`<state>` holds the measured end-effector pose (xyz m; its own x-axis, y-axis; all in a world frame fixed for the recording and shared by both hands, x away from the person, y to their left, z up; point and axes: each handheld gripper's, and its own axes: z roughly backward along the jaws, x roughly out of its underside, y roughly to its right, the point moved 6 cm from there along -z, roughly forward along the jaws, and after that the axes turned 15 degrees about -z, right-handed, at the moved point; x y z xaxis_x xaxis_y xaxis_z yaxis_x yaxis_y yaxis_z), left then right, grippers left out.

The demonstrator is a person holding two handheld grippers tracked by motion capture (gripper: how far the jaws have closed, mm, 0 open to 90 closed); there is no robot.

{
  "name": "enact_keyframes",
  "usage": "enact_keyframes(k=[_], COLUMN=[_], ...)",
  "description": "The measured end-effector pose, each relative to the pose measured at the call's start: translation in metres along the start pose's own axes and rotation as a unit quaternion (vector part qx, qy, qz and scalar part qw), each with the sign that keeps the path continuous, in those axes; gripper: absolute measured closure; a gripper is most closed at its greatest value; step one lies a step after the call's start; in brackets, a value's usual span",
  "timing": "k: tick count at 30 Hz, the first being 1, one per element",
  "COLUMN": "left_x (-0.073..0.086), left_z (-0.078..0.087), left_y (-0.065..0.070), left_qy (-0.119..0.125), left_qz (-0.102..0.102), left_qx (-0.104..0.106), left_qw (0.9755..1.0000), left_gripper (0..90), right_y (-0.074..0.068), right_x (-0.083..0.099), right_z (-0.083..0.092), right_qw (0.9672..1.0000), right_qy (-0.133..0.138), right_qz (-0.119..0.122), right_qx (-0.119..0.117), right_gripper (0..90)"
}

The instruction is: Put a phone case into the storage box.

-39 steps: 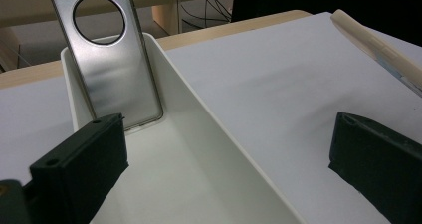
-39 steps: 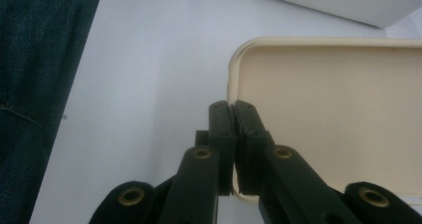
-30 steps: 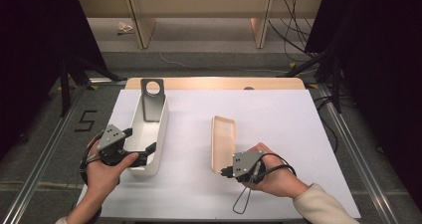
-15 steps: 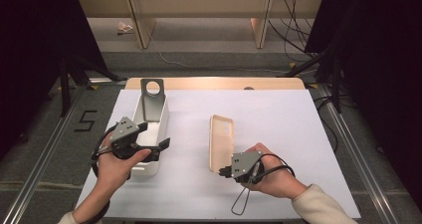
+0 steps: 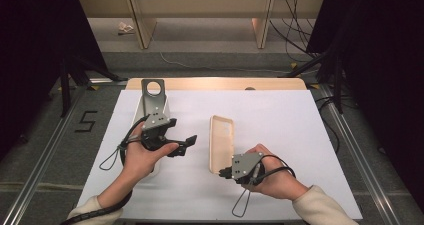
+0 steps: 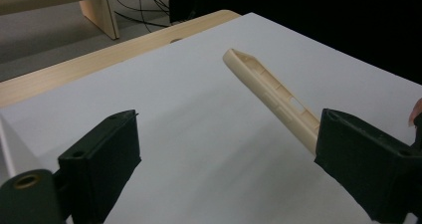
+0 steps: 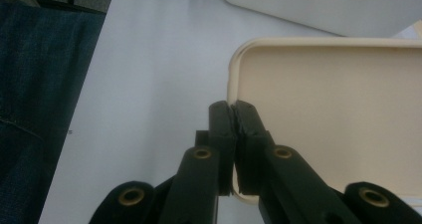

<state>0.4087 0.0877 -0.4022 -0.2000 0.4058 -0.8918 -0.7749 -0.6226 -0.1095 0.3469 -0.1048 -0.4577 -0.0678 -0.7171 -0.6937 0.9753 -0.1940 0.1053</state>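
A beige phone case point(image 5: 221, 142) lies open side up in the middle of the white table point(image 5: 300, 135). My right gripper point(image 5: 223, 173) is shut on the rim at its near end; in the right gripper view the jaws point(image 7: 232, 107) pinch the case point(image 7: 338, 109) wall at a corner. My left gripper point(image 5: 184, 146) hovers just left of the case with its jaws wide open and nothing between them. In the left gripper view point(image 6: 231, 134) the case point(image 6: 271, 89) is seen edge-on, running behind the right-hand jaw.
A long white box point(image 5: 164, 109) with a grey metal bracket point(image 5: 152, 97) that has a round hole stands at the left, partly under the left hand. The table's wooden far edge point(image 5: 215, 83) lies behind. The box's side point(image 7: 318, 5) shows beyond the case.
My left gripper has left the white box and swung right toward the case, jaws open. The right gripper has kept its hold on the case's near end.
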Motion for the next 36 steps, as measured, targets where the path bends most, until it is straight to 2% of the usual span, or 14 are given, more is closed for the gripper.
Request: enact_keyframes(k=[7, 14, 19, 21, 24, 31, 36], left_x=[-0.011, -0.016, -0.019, -0.019, -0.018, -0.019, -0.019], left_z=[-0.02, -0.039, -0.051, -0.054, -0.059, -0.067, -0.069], left_y=[0.008, 0.012, 0.011, 0.011, 0.01, 0.005, 0.002], left_qy=[-0.01, -0.034, -0.045, -0.05, -0.058, -0.073, -0.079], left_qz=[-0.002, 0.0, 0.023, 0.029, 0.034, 0.066, 0.086], left_qx=[0.016, 0.025, 0.031, 0.034, 0.034, 0.037, 0.039], left_qw=[0.9998, 0.9991, 0.9982, 0.9978, 0.9972, 0.9945, 0.9924], left_gripper=[14.8, 18.4, 22.3, 27.6, 31.0, 40.8, 51.3], right_y=[0.0, 0.0, 0.0, 0.0, 0.0, -0.001, -0.001], right_x=[0.0, -0.001, -0.001, -0.001, -0.001, -0.001, -0.001], right_z=[-0.001, -0.001, -0.001, -0.001, -0.001, -0.002, -0.002], right_qw=[1.0, 1.0, 1.0, 1.0, 1.0, 1.0, 1.0], right_qy=[0.0, 0.0, 0.001, 0.0, 0.001, -0.001, -0.003], right_qz=[0.0, 0.001, 0.004, 0.004, 0.004, 0.008, 0.01], right_qx=[-0.001, 0.0, 0.001, 0.0, 0.0, -0.001, 0.0], right_gripper=[88.4, 88.5, 88.4, 88.4, 88.5, 88.4, 88.5])
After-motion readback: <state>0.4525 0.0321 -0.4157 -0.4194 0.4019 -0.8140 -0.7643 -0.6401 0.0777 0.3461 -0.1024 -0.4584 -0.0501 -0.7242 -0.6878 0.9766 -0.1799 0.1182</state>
